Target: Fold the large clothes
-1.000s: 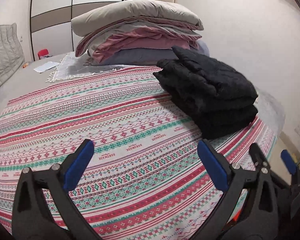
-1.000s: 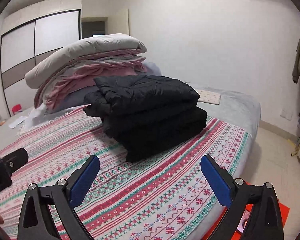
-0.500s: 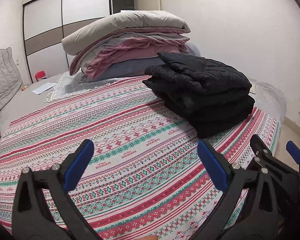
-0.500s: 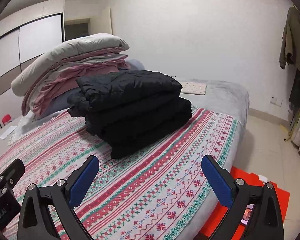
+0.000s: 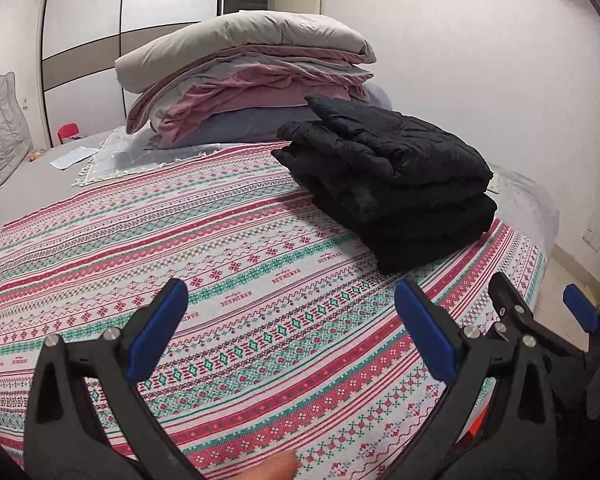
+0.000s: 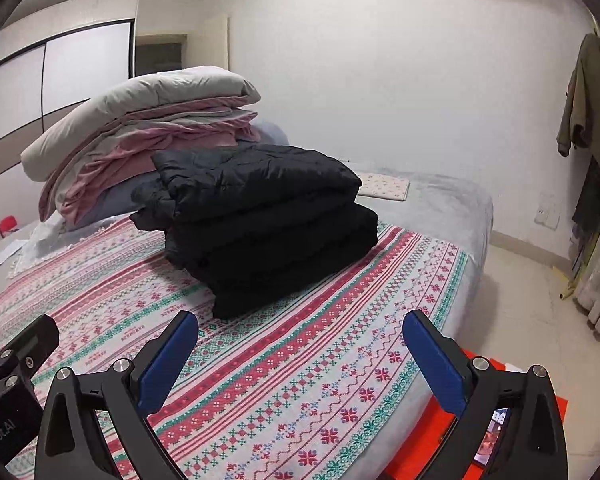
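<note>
folded black jacket (image 6: pixel 260 220) lies well beyond both gaping grippers.

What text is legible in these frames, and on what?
"HANDMADE": woven into the patterned bedspread, repeated along one stripe, upside down to the camera.
"ootAI", partly cut off and upside down: on the left gripper's body in the right wrist view.
Phone screen on the floor: letters too blurred to read.

Black quilted jacket (image 6: pixel 256 220) lies folded, stacked on the striped bedspread (image 6: pixel 300 360).
</note>
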Action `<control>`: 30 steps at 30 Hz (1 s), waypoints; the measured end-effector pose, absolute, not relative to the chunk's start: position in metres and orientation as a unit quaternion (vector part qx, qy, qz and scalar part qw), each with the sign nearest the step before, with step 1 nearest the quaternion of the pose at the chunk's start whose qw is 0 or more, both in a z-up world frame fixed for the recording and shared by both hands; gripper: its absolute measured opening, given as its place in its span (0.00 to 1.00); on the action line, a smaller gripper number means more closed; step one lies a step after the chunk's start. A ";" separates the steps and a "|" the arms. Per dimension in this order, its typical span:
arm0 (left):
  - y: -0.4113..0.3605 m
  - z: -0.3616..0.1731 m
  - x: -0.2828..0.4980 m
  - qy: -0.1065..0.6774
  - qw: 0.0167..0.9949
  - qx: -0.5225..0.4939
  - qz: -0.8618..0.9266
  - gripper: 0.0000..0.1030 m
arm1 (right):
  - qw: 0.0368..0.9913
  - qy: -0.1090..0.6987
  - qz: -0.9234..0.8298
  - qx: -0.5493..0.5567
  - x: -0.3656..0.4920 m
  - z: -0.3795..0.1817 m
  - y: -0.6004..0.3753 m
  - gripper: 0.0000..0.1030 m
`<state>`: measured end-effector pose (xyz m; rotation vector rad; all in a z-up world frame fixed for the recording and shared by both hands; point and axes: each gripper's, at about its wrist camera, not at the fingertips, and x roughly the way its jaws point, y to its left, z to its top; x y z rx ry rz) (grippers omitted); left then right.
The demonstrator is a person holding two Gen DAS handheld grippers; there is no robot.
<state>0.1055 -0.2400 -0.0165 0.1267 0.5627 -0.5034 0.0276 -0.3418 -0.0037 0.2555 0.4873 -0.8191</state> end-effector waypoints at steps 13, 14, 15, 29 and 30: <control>-0.233 -0.020 0.115 0.293 0.926 0.042 -0.236 0.99 | 0.872 0.245 -0.410 0.110 0.026 -0.005 -0.348 1.00; -0.232 -0.020 0.115 0.294 0.925 0.041 -0.236 0.99 | 0.872 0.246 -0.409 0.110 0.027 -0.006 -0.348 1.00; -0.231 -0.020 0.116 0.295 0.925 0.040 -0.235 0.99 | 0.872 0.247 -0.409 0.110 0.027 -0.006 -0.349 1.00; -0.230 -0.023 0.117 0.303 0.919 0.049 -0.249 0.99 | 0.864 0.253 -0.423 0.104 0.028 -0.008 -0.351 1.00; -0.230 -0.023 0.117 0.305 0.917 0.049 -0.251 0.99 | 0.863 0.253 -0.424 0.106 0.028 -0.008 -0.352 1.00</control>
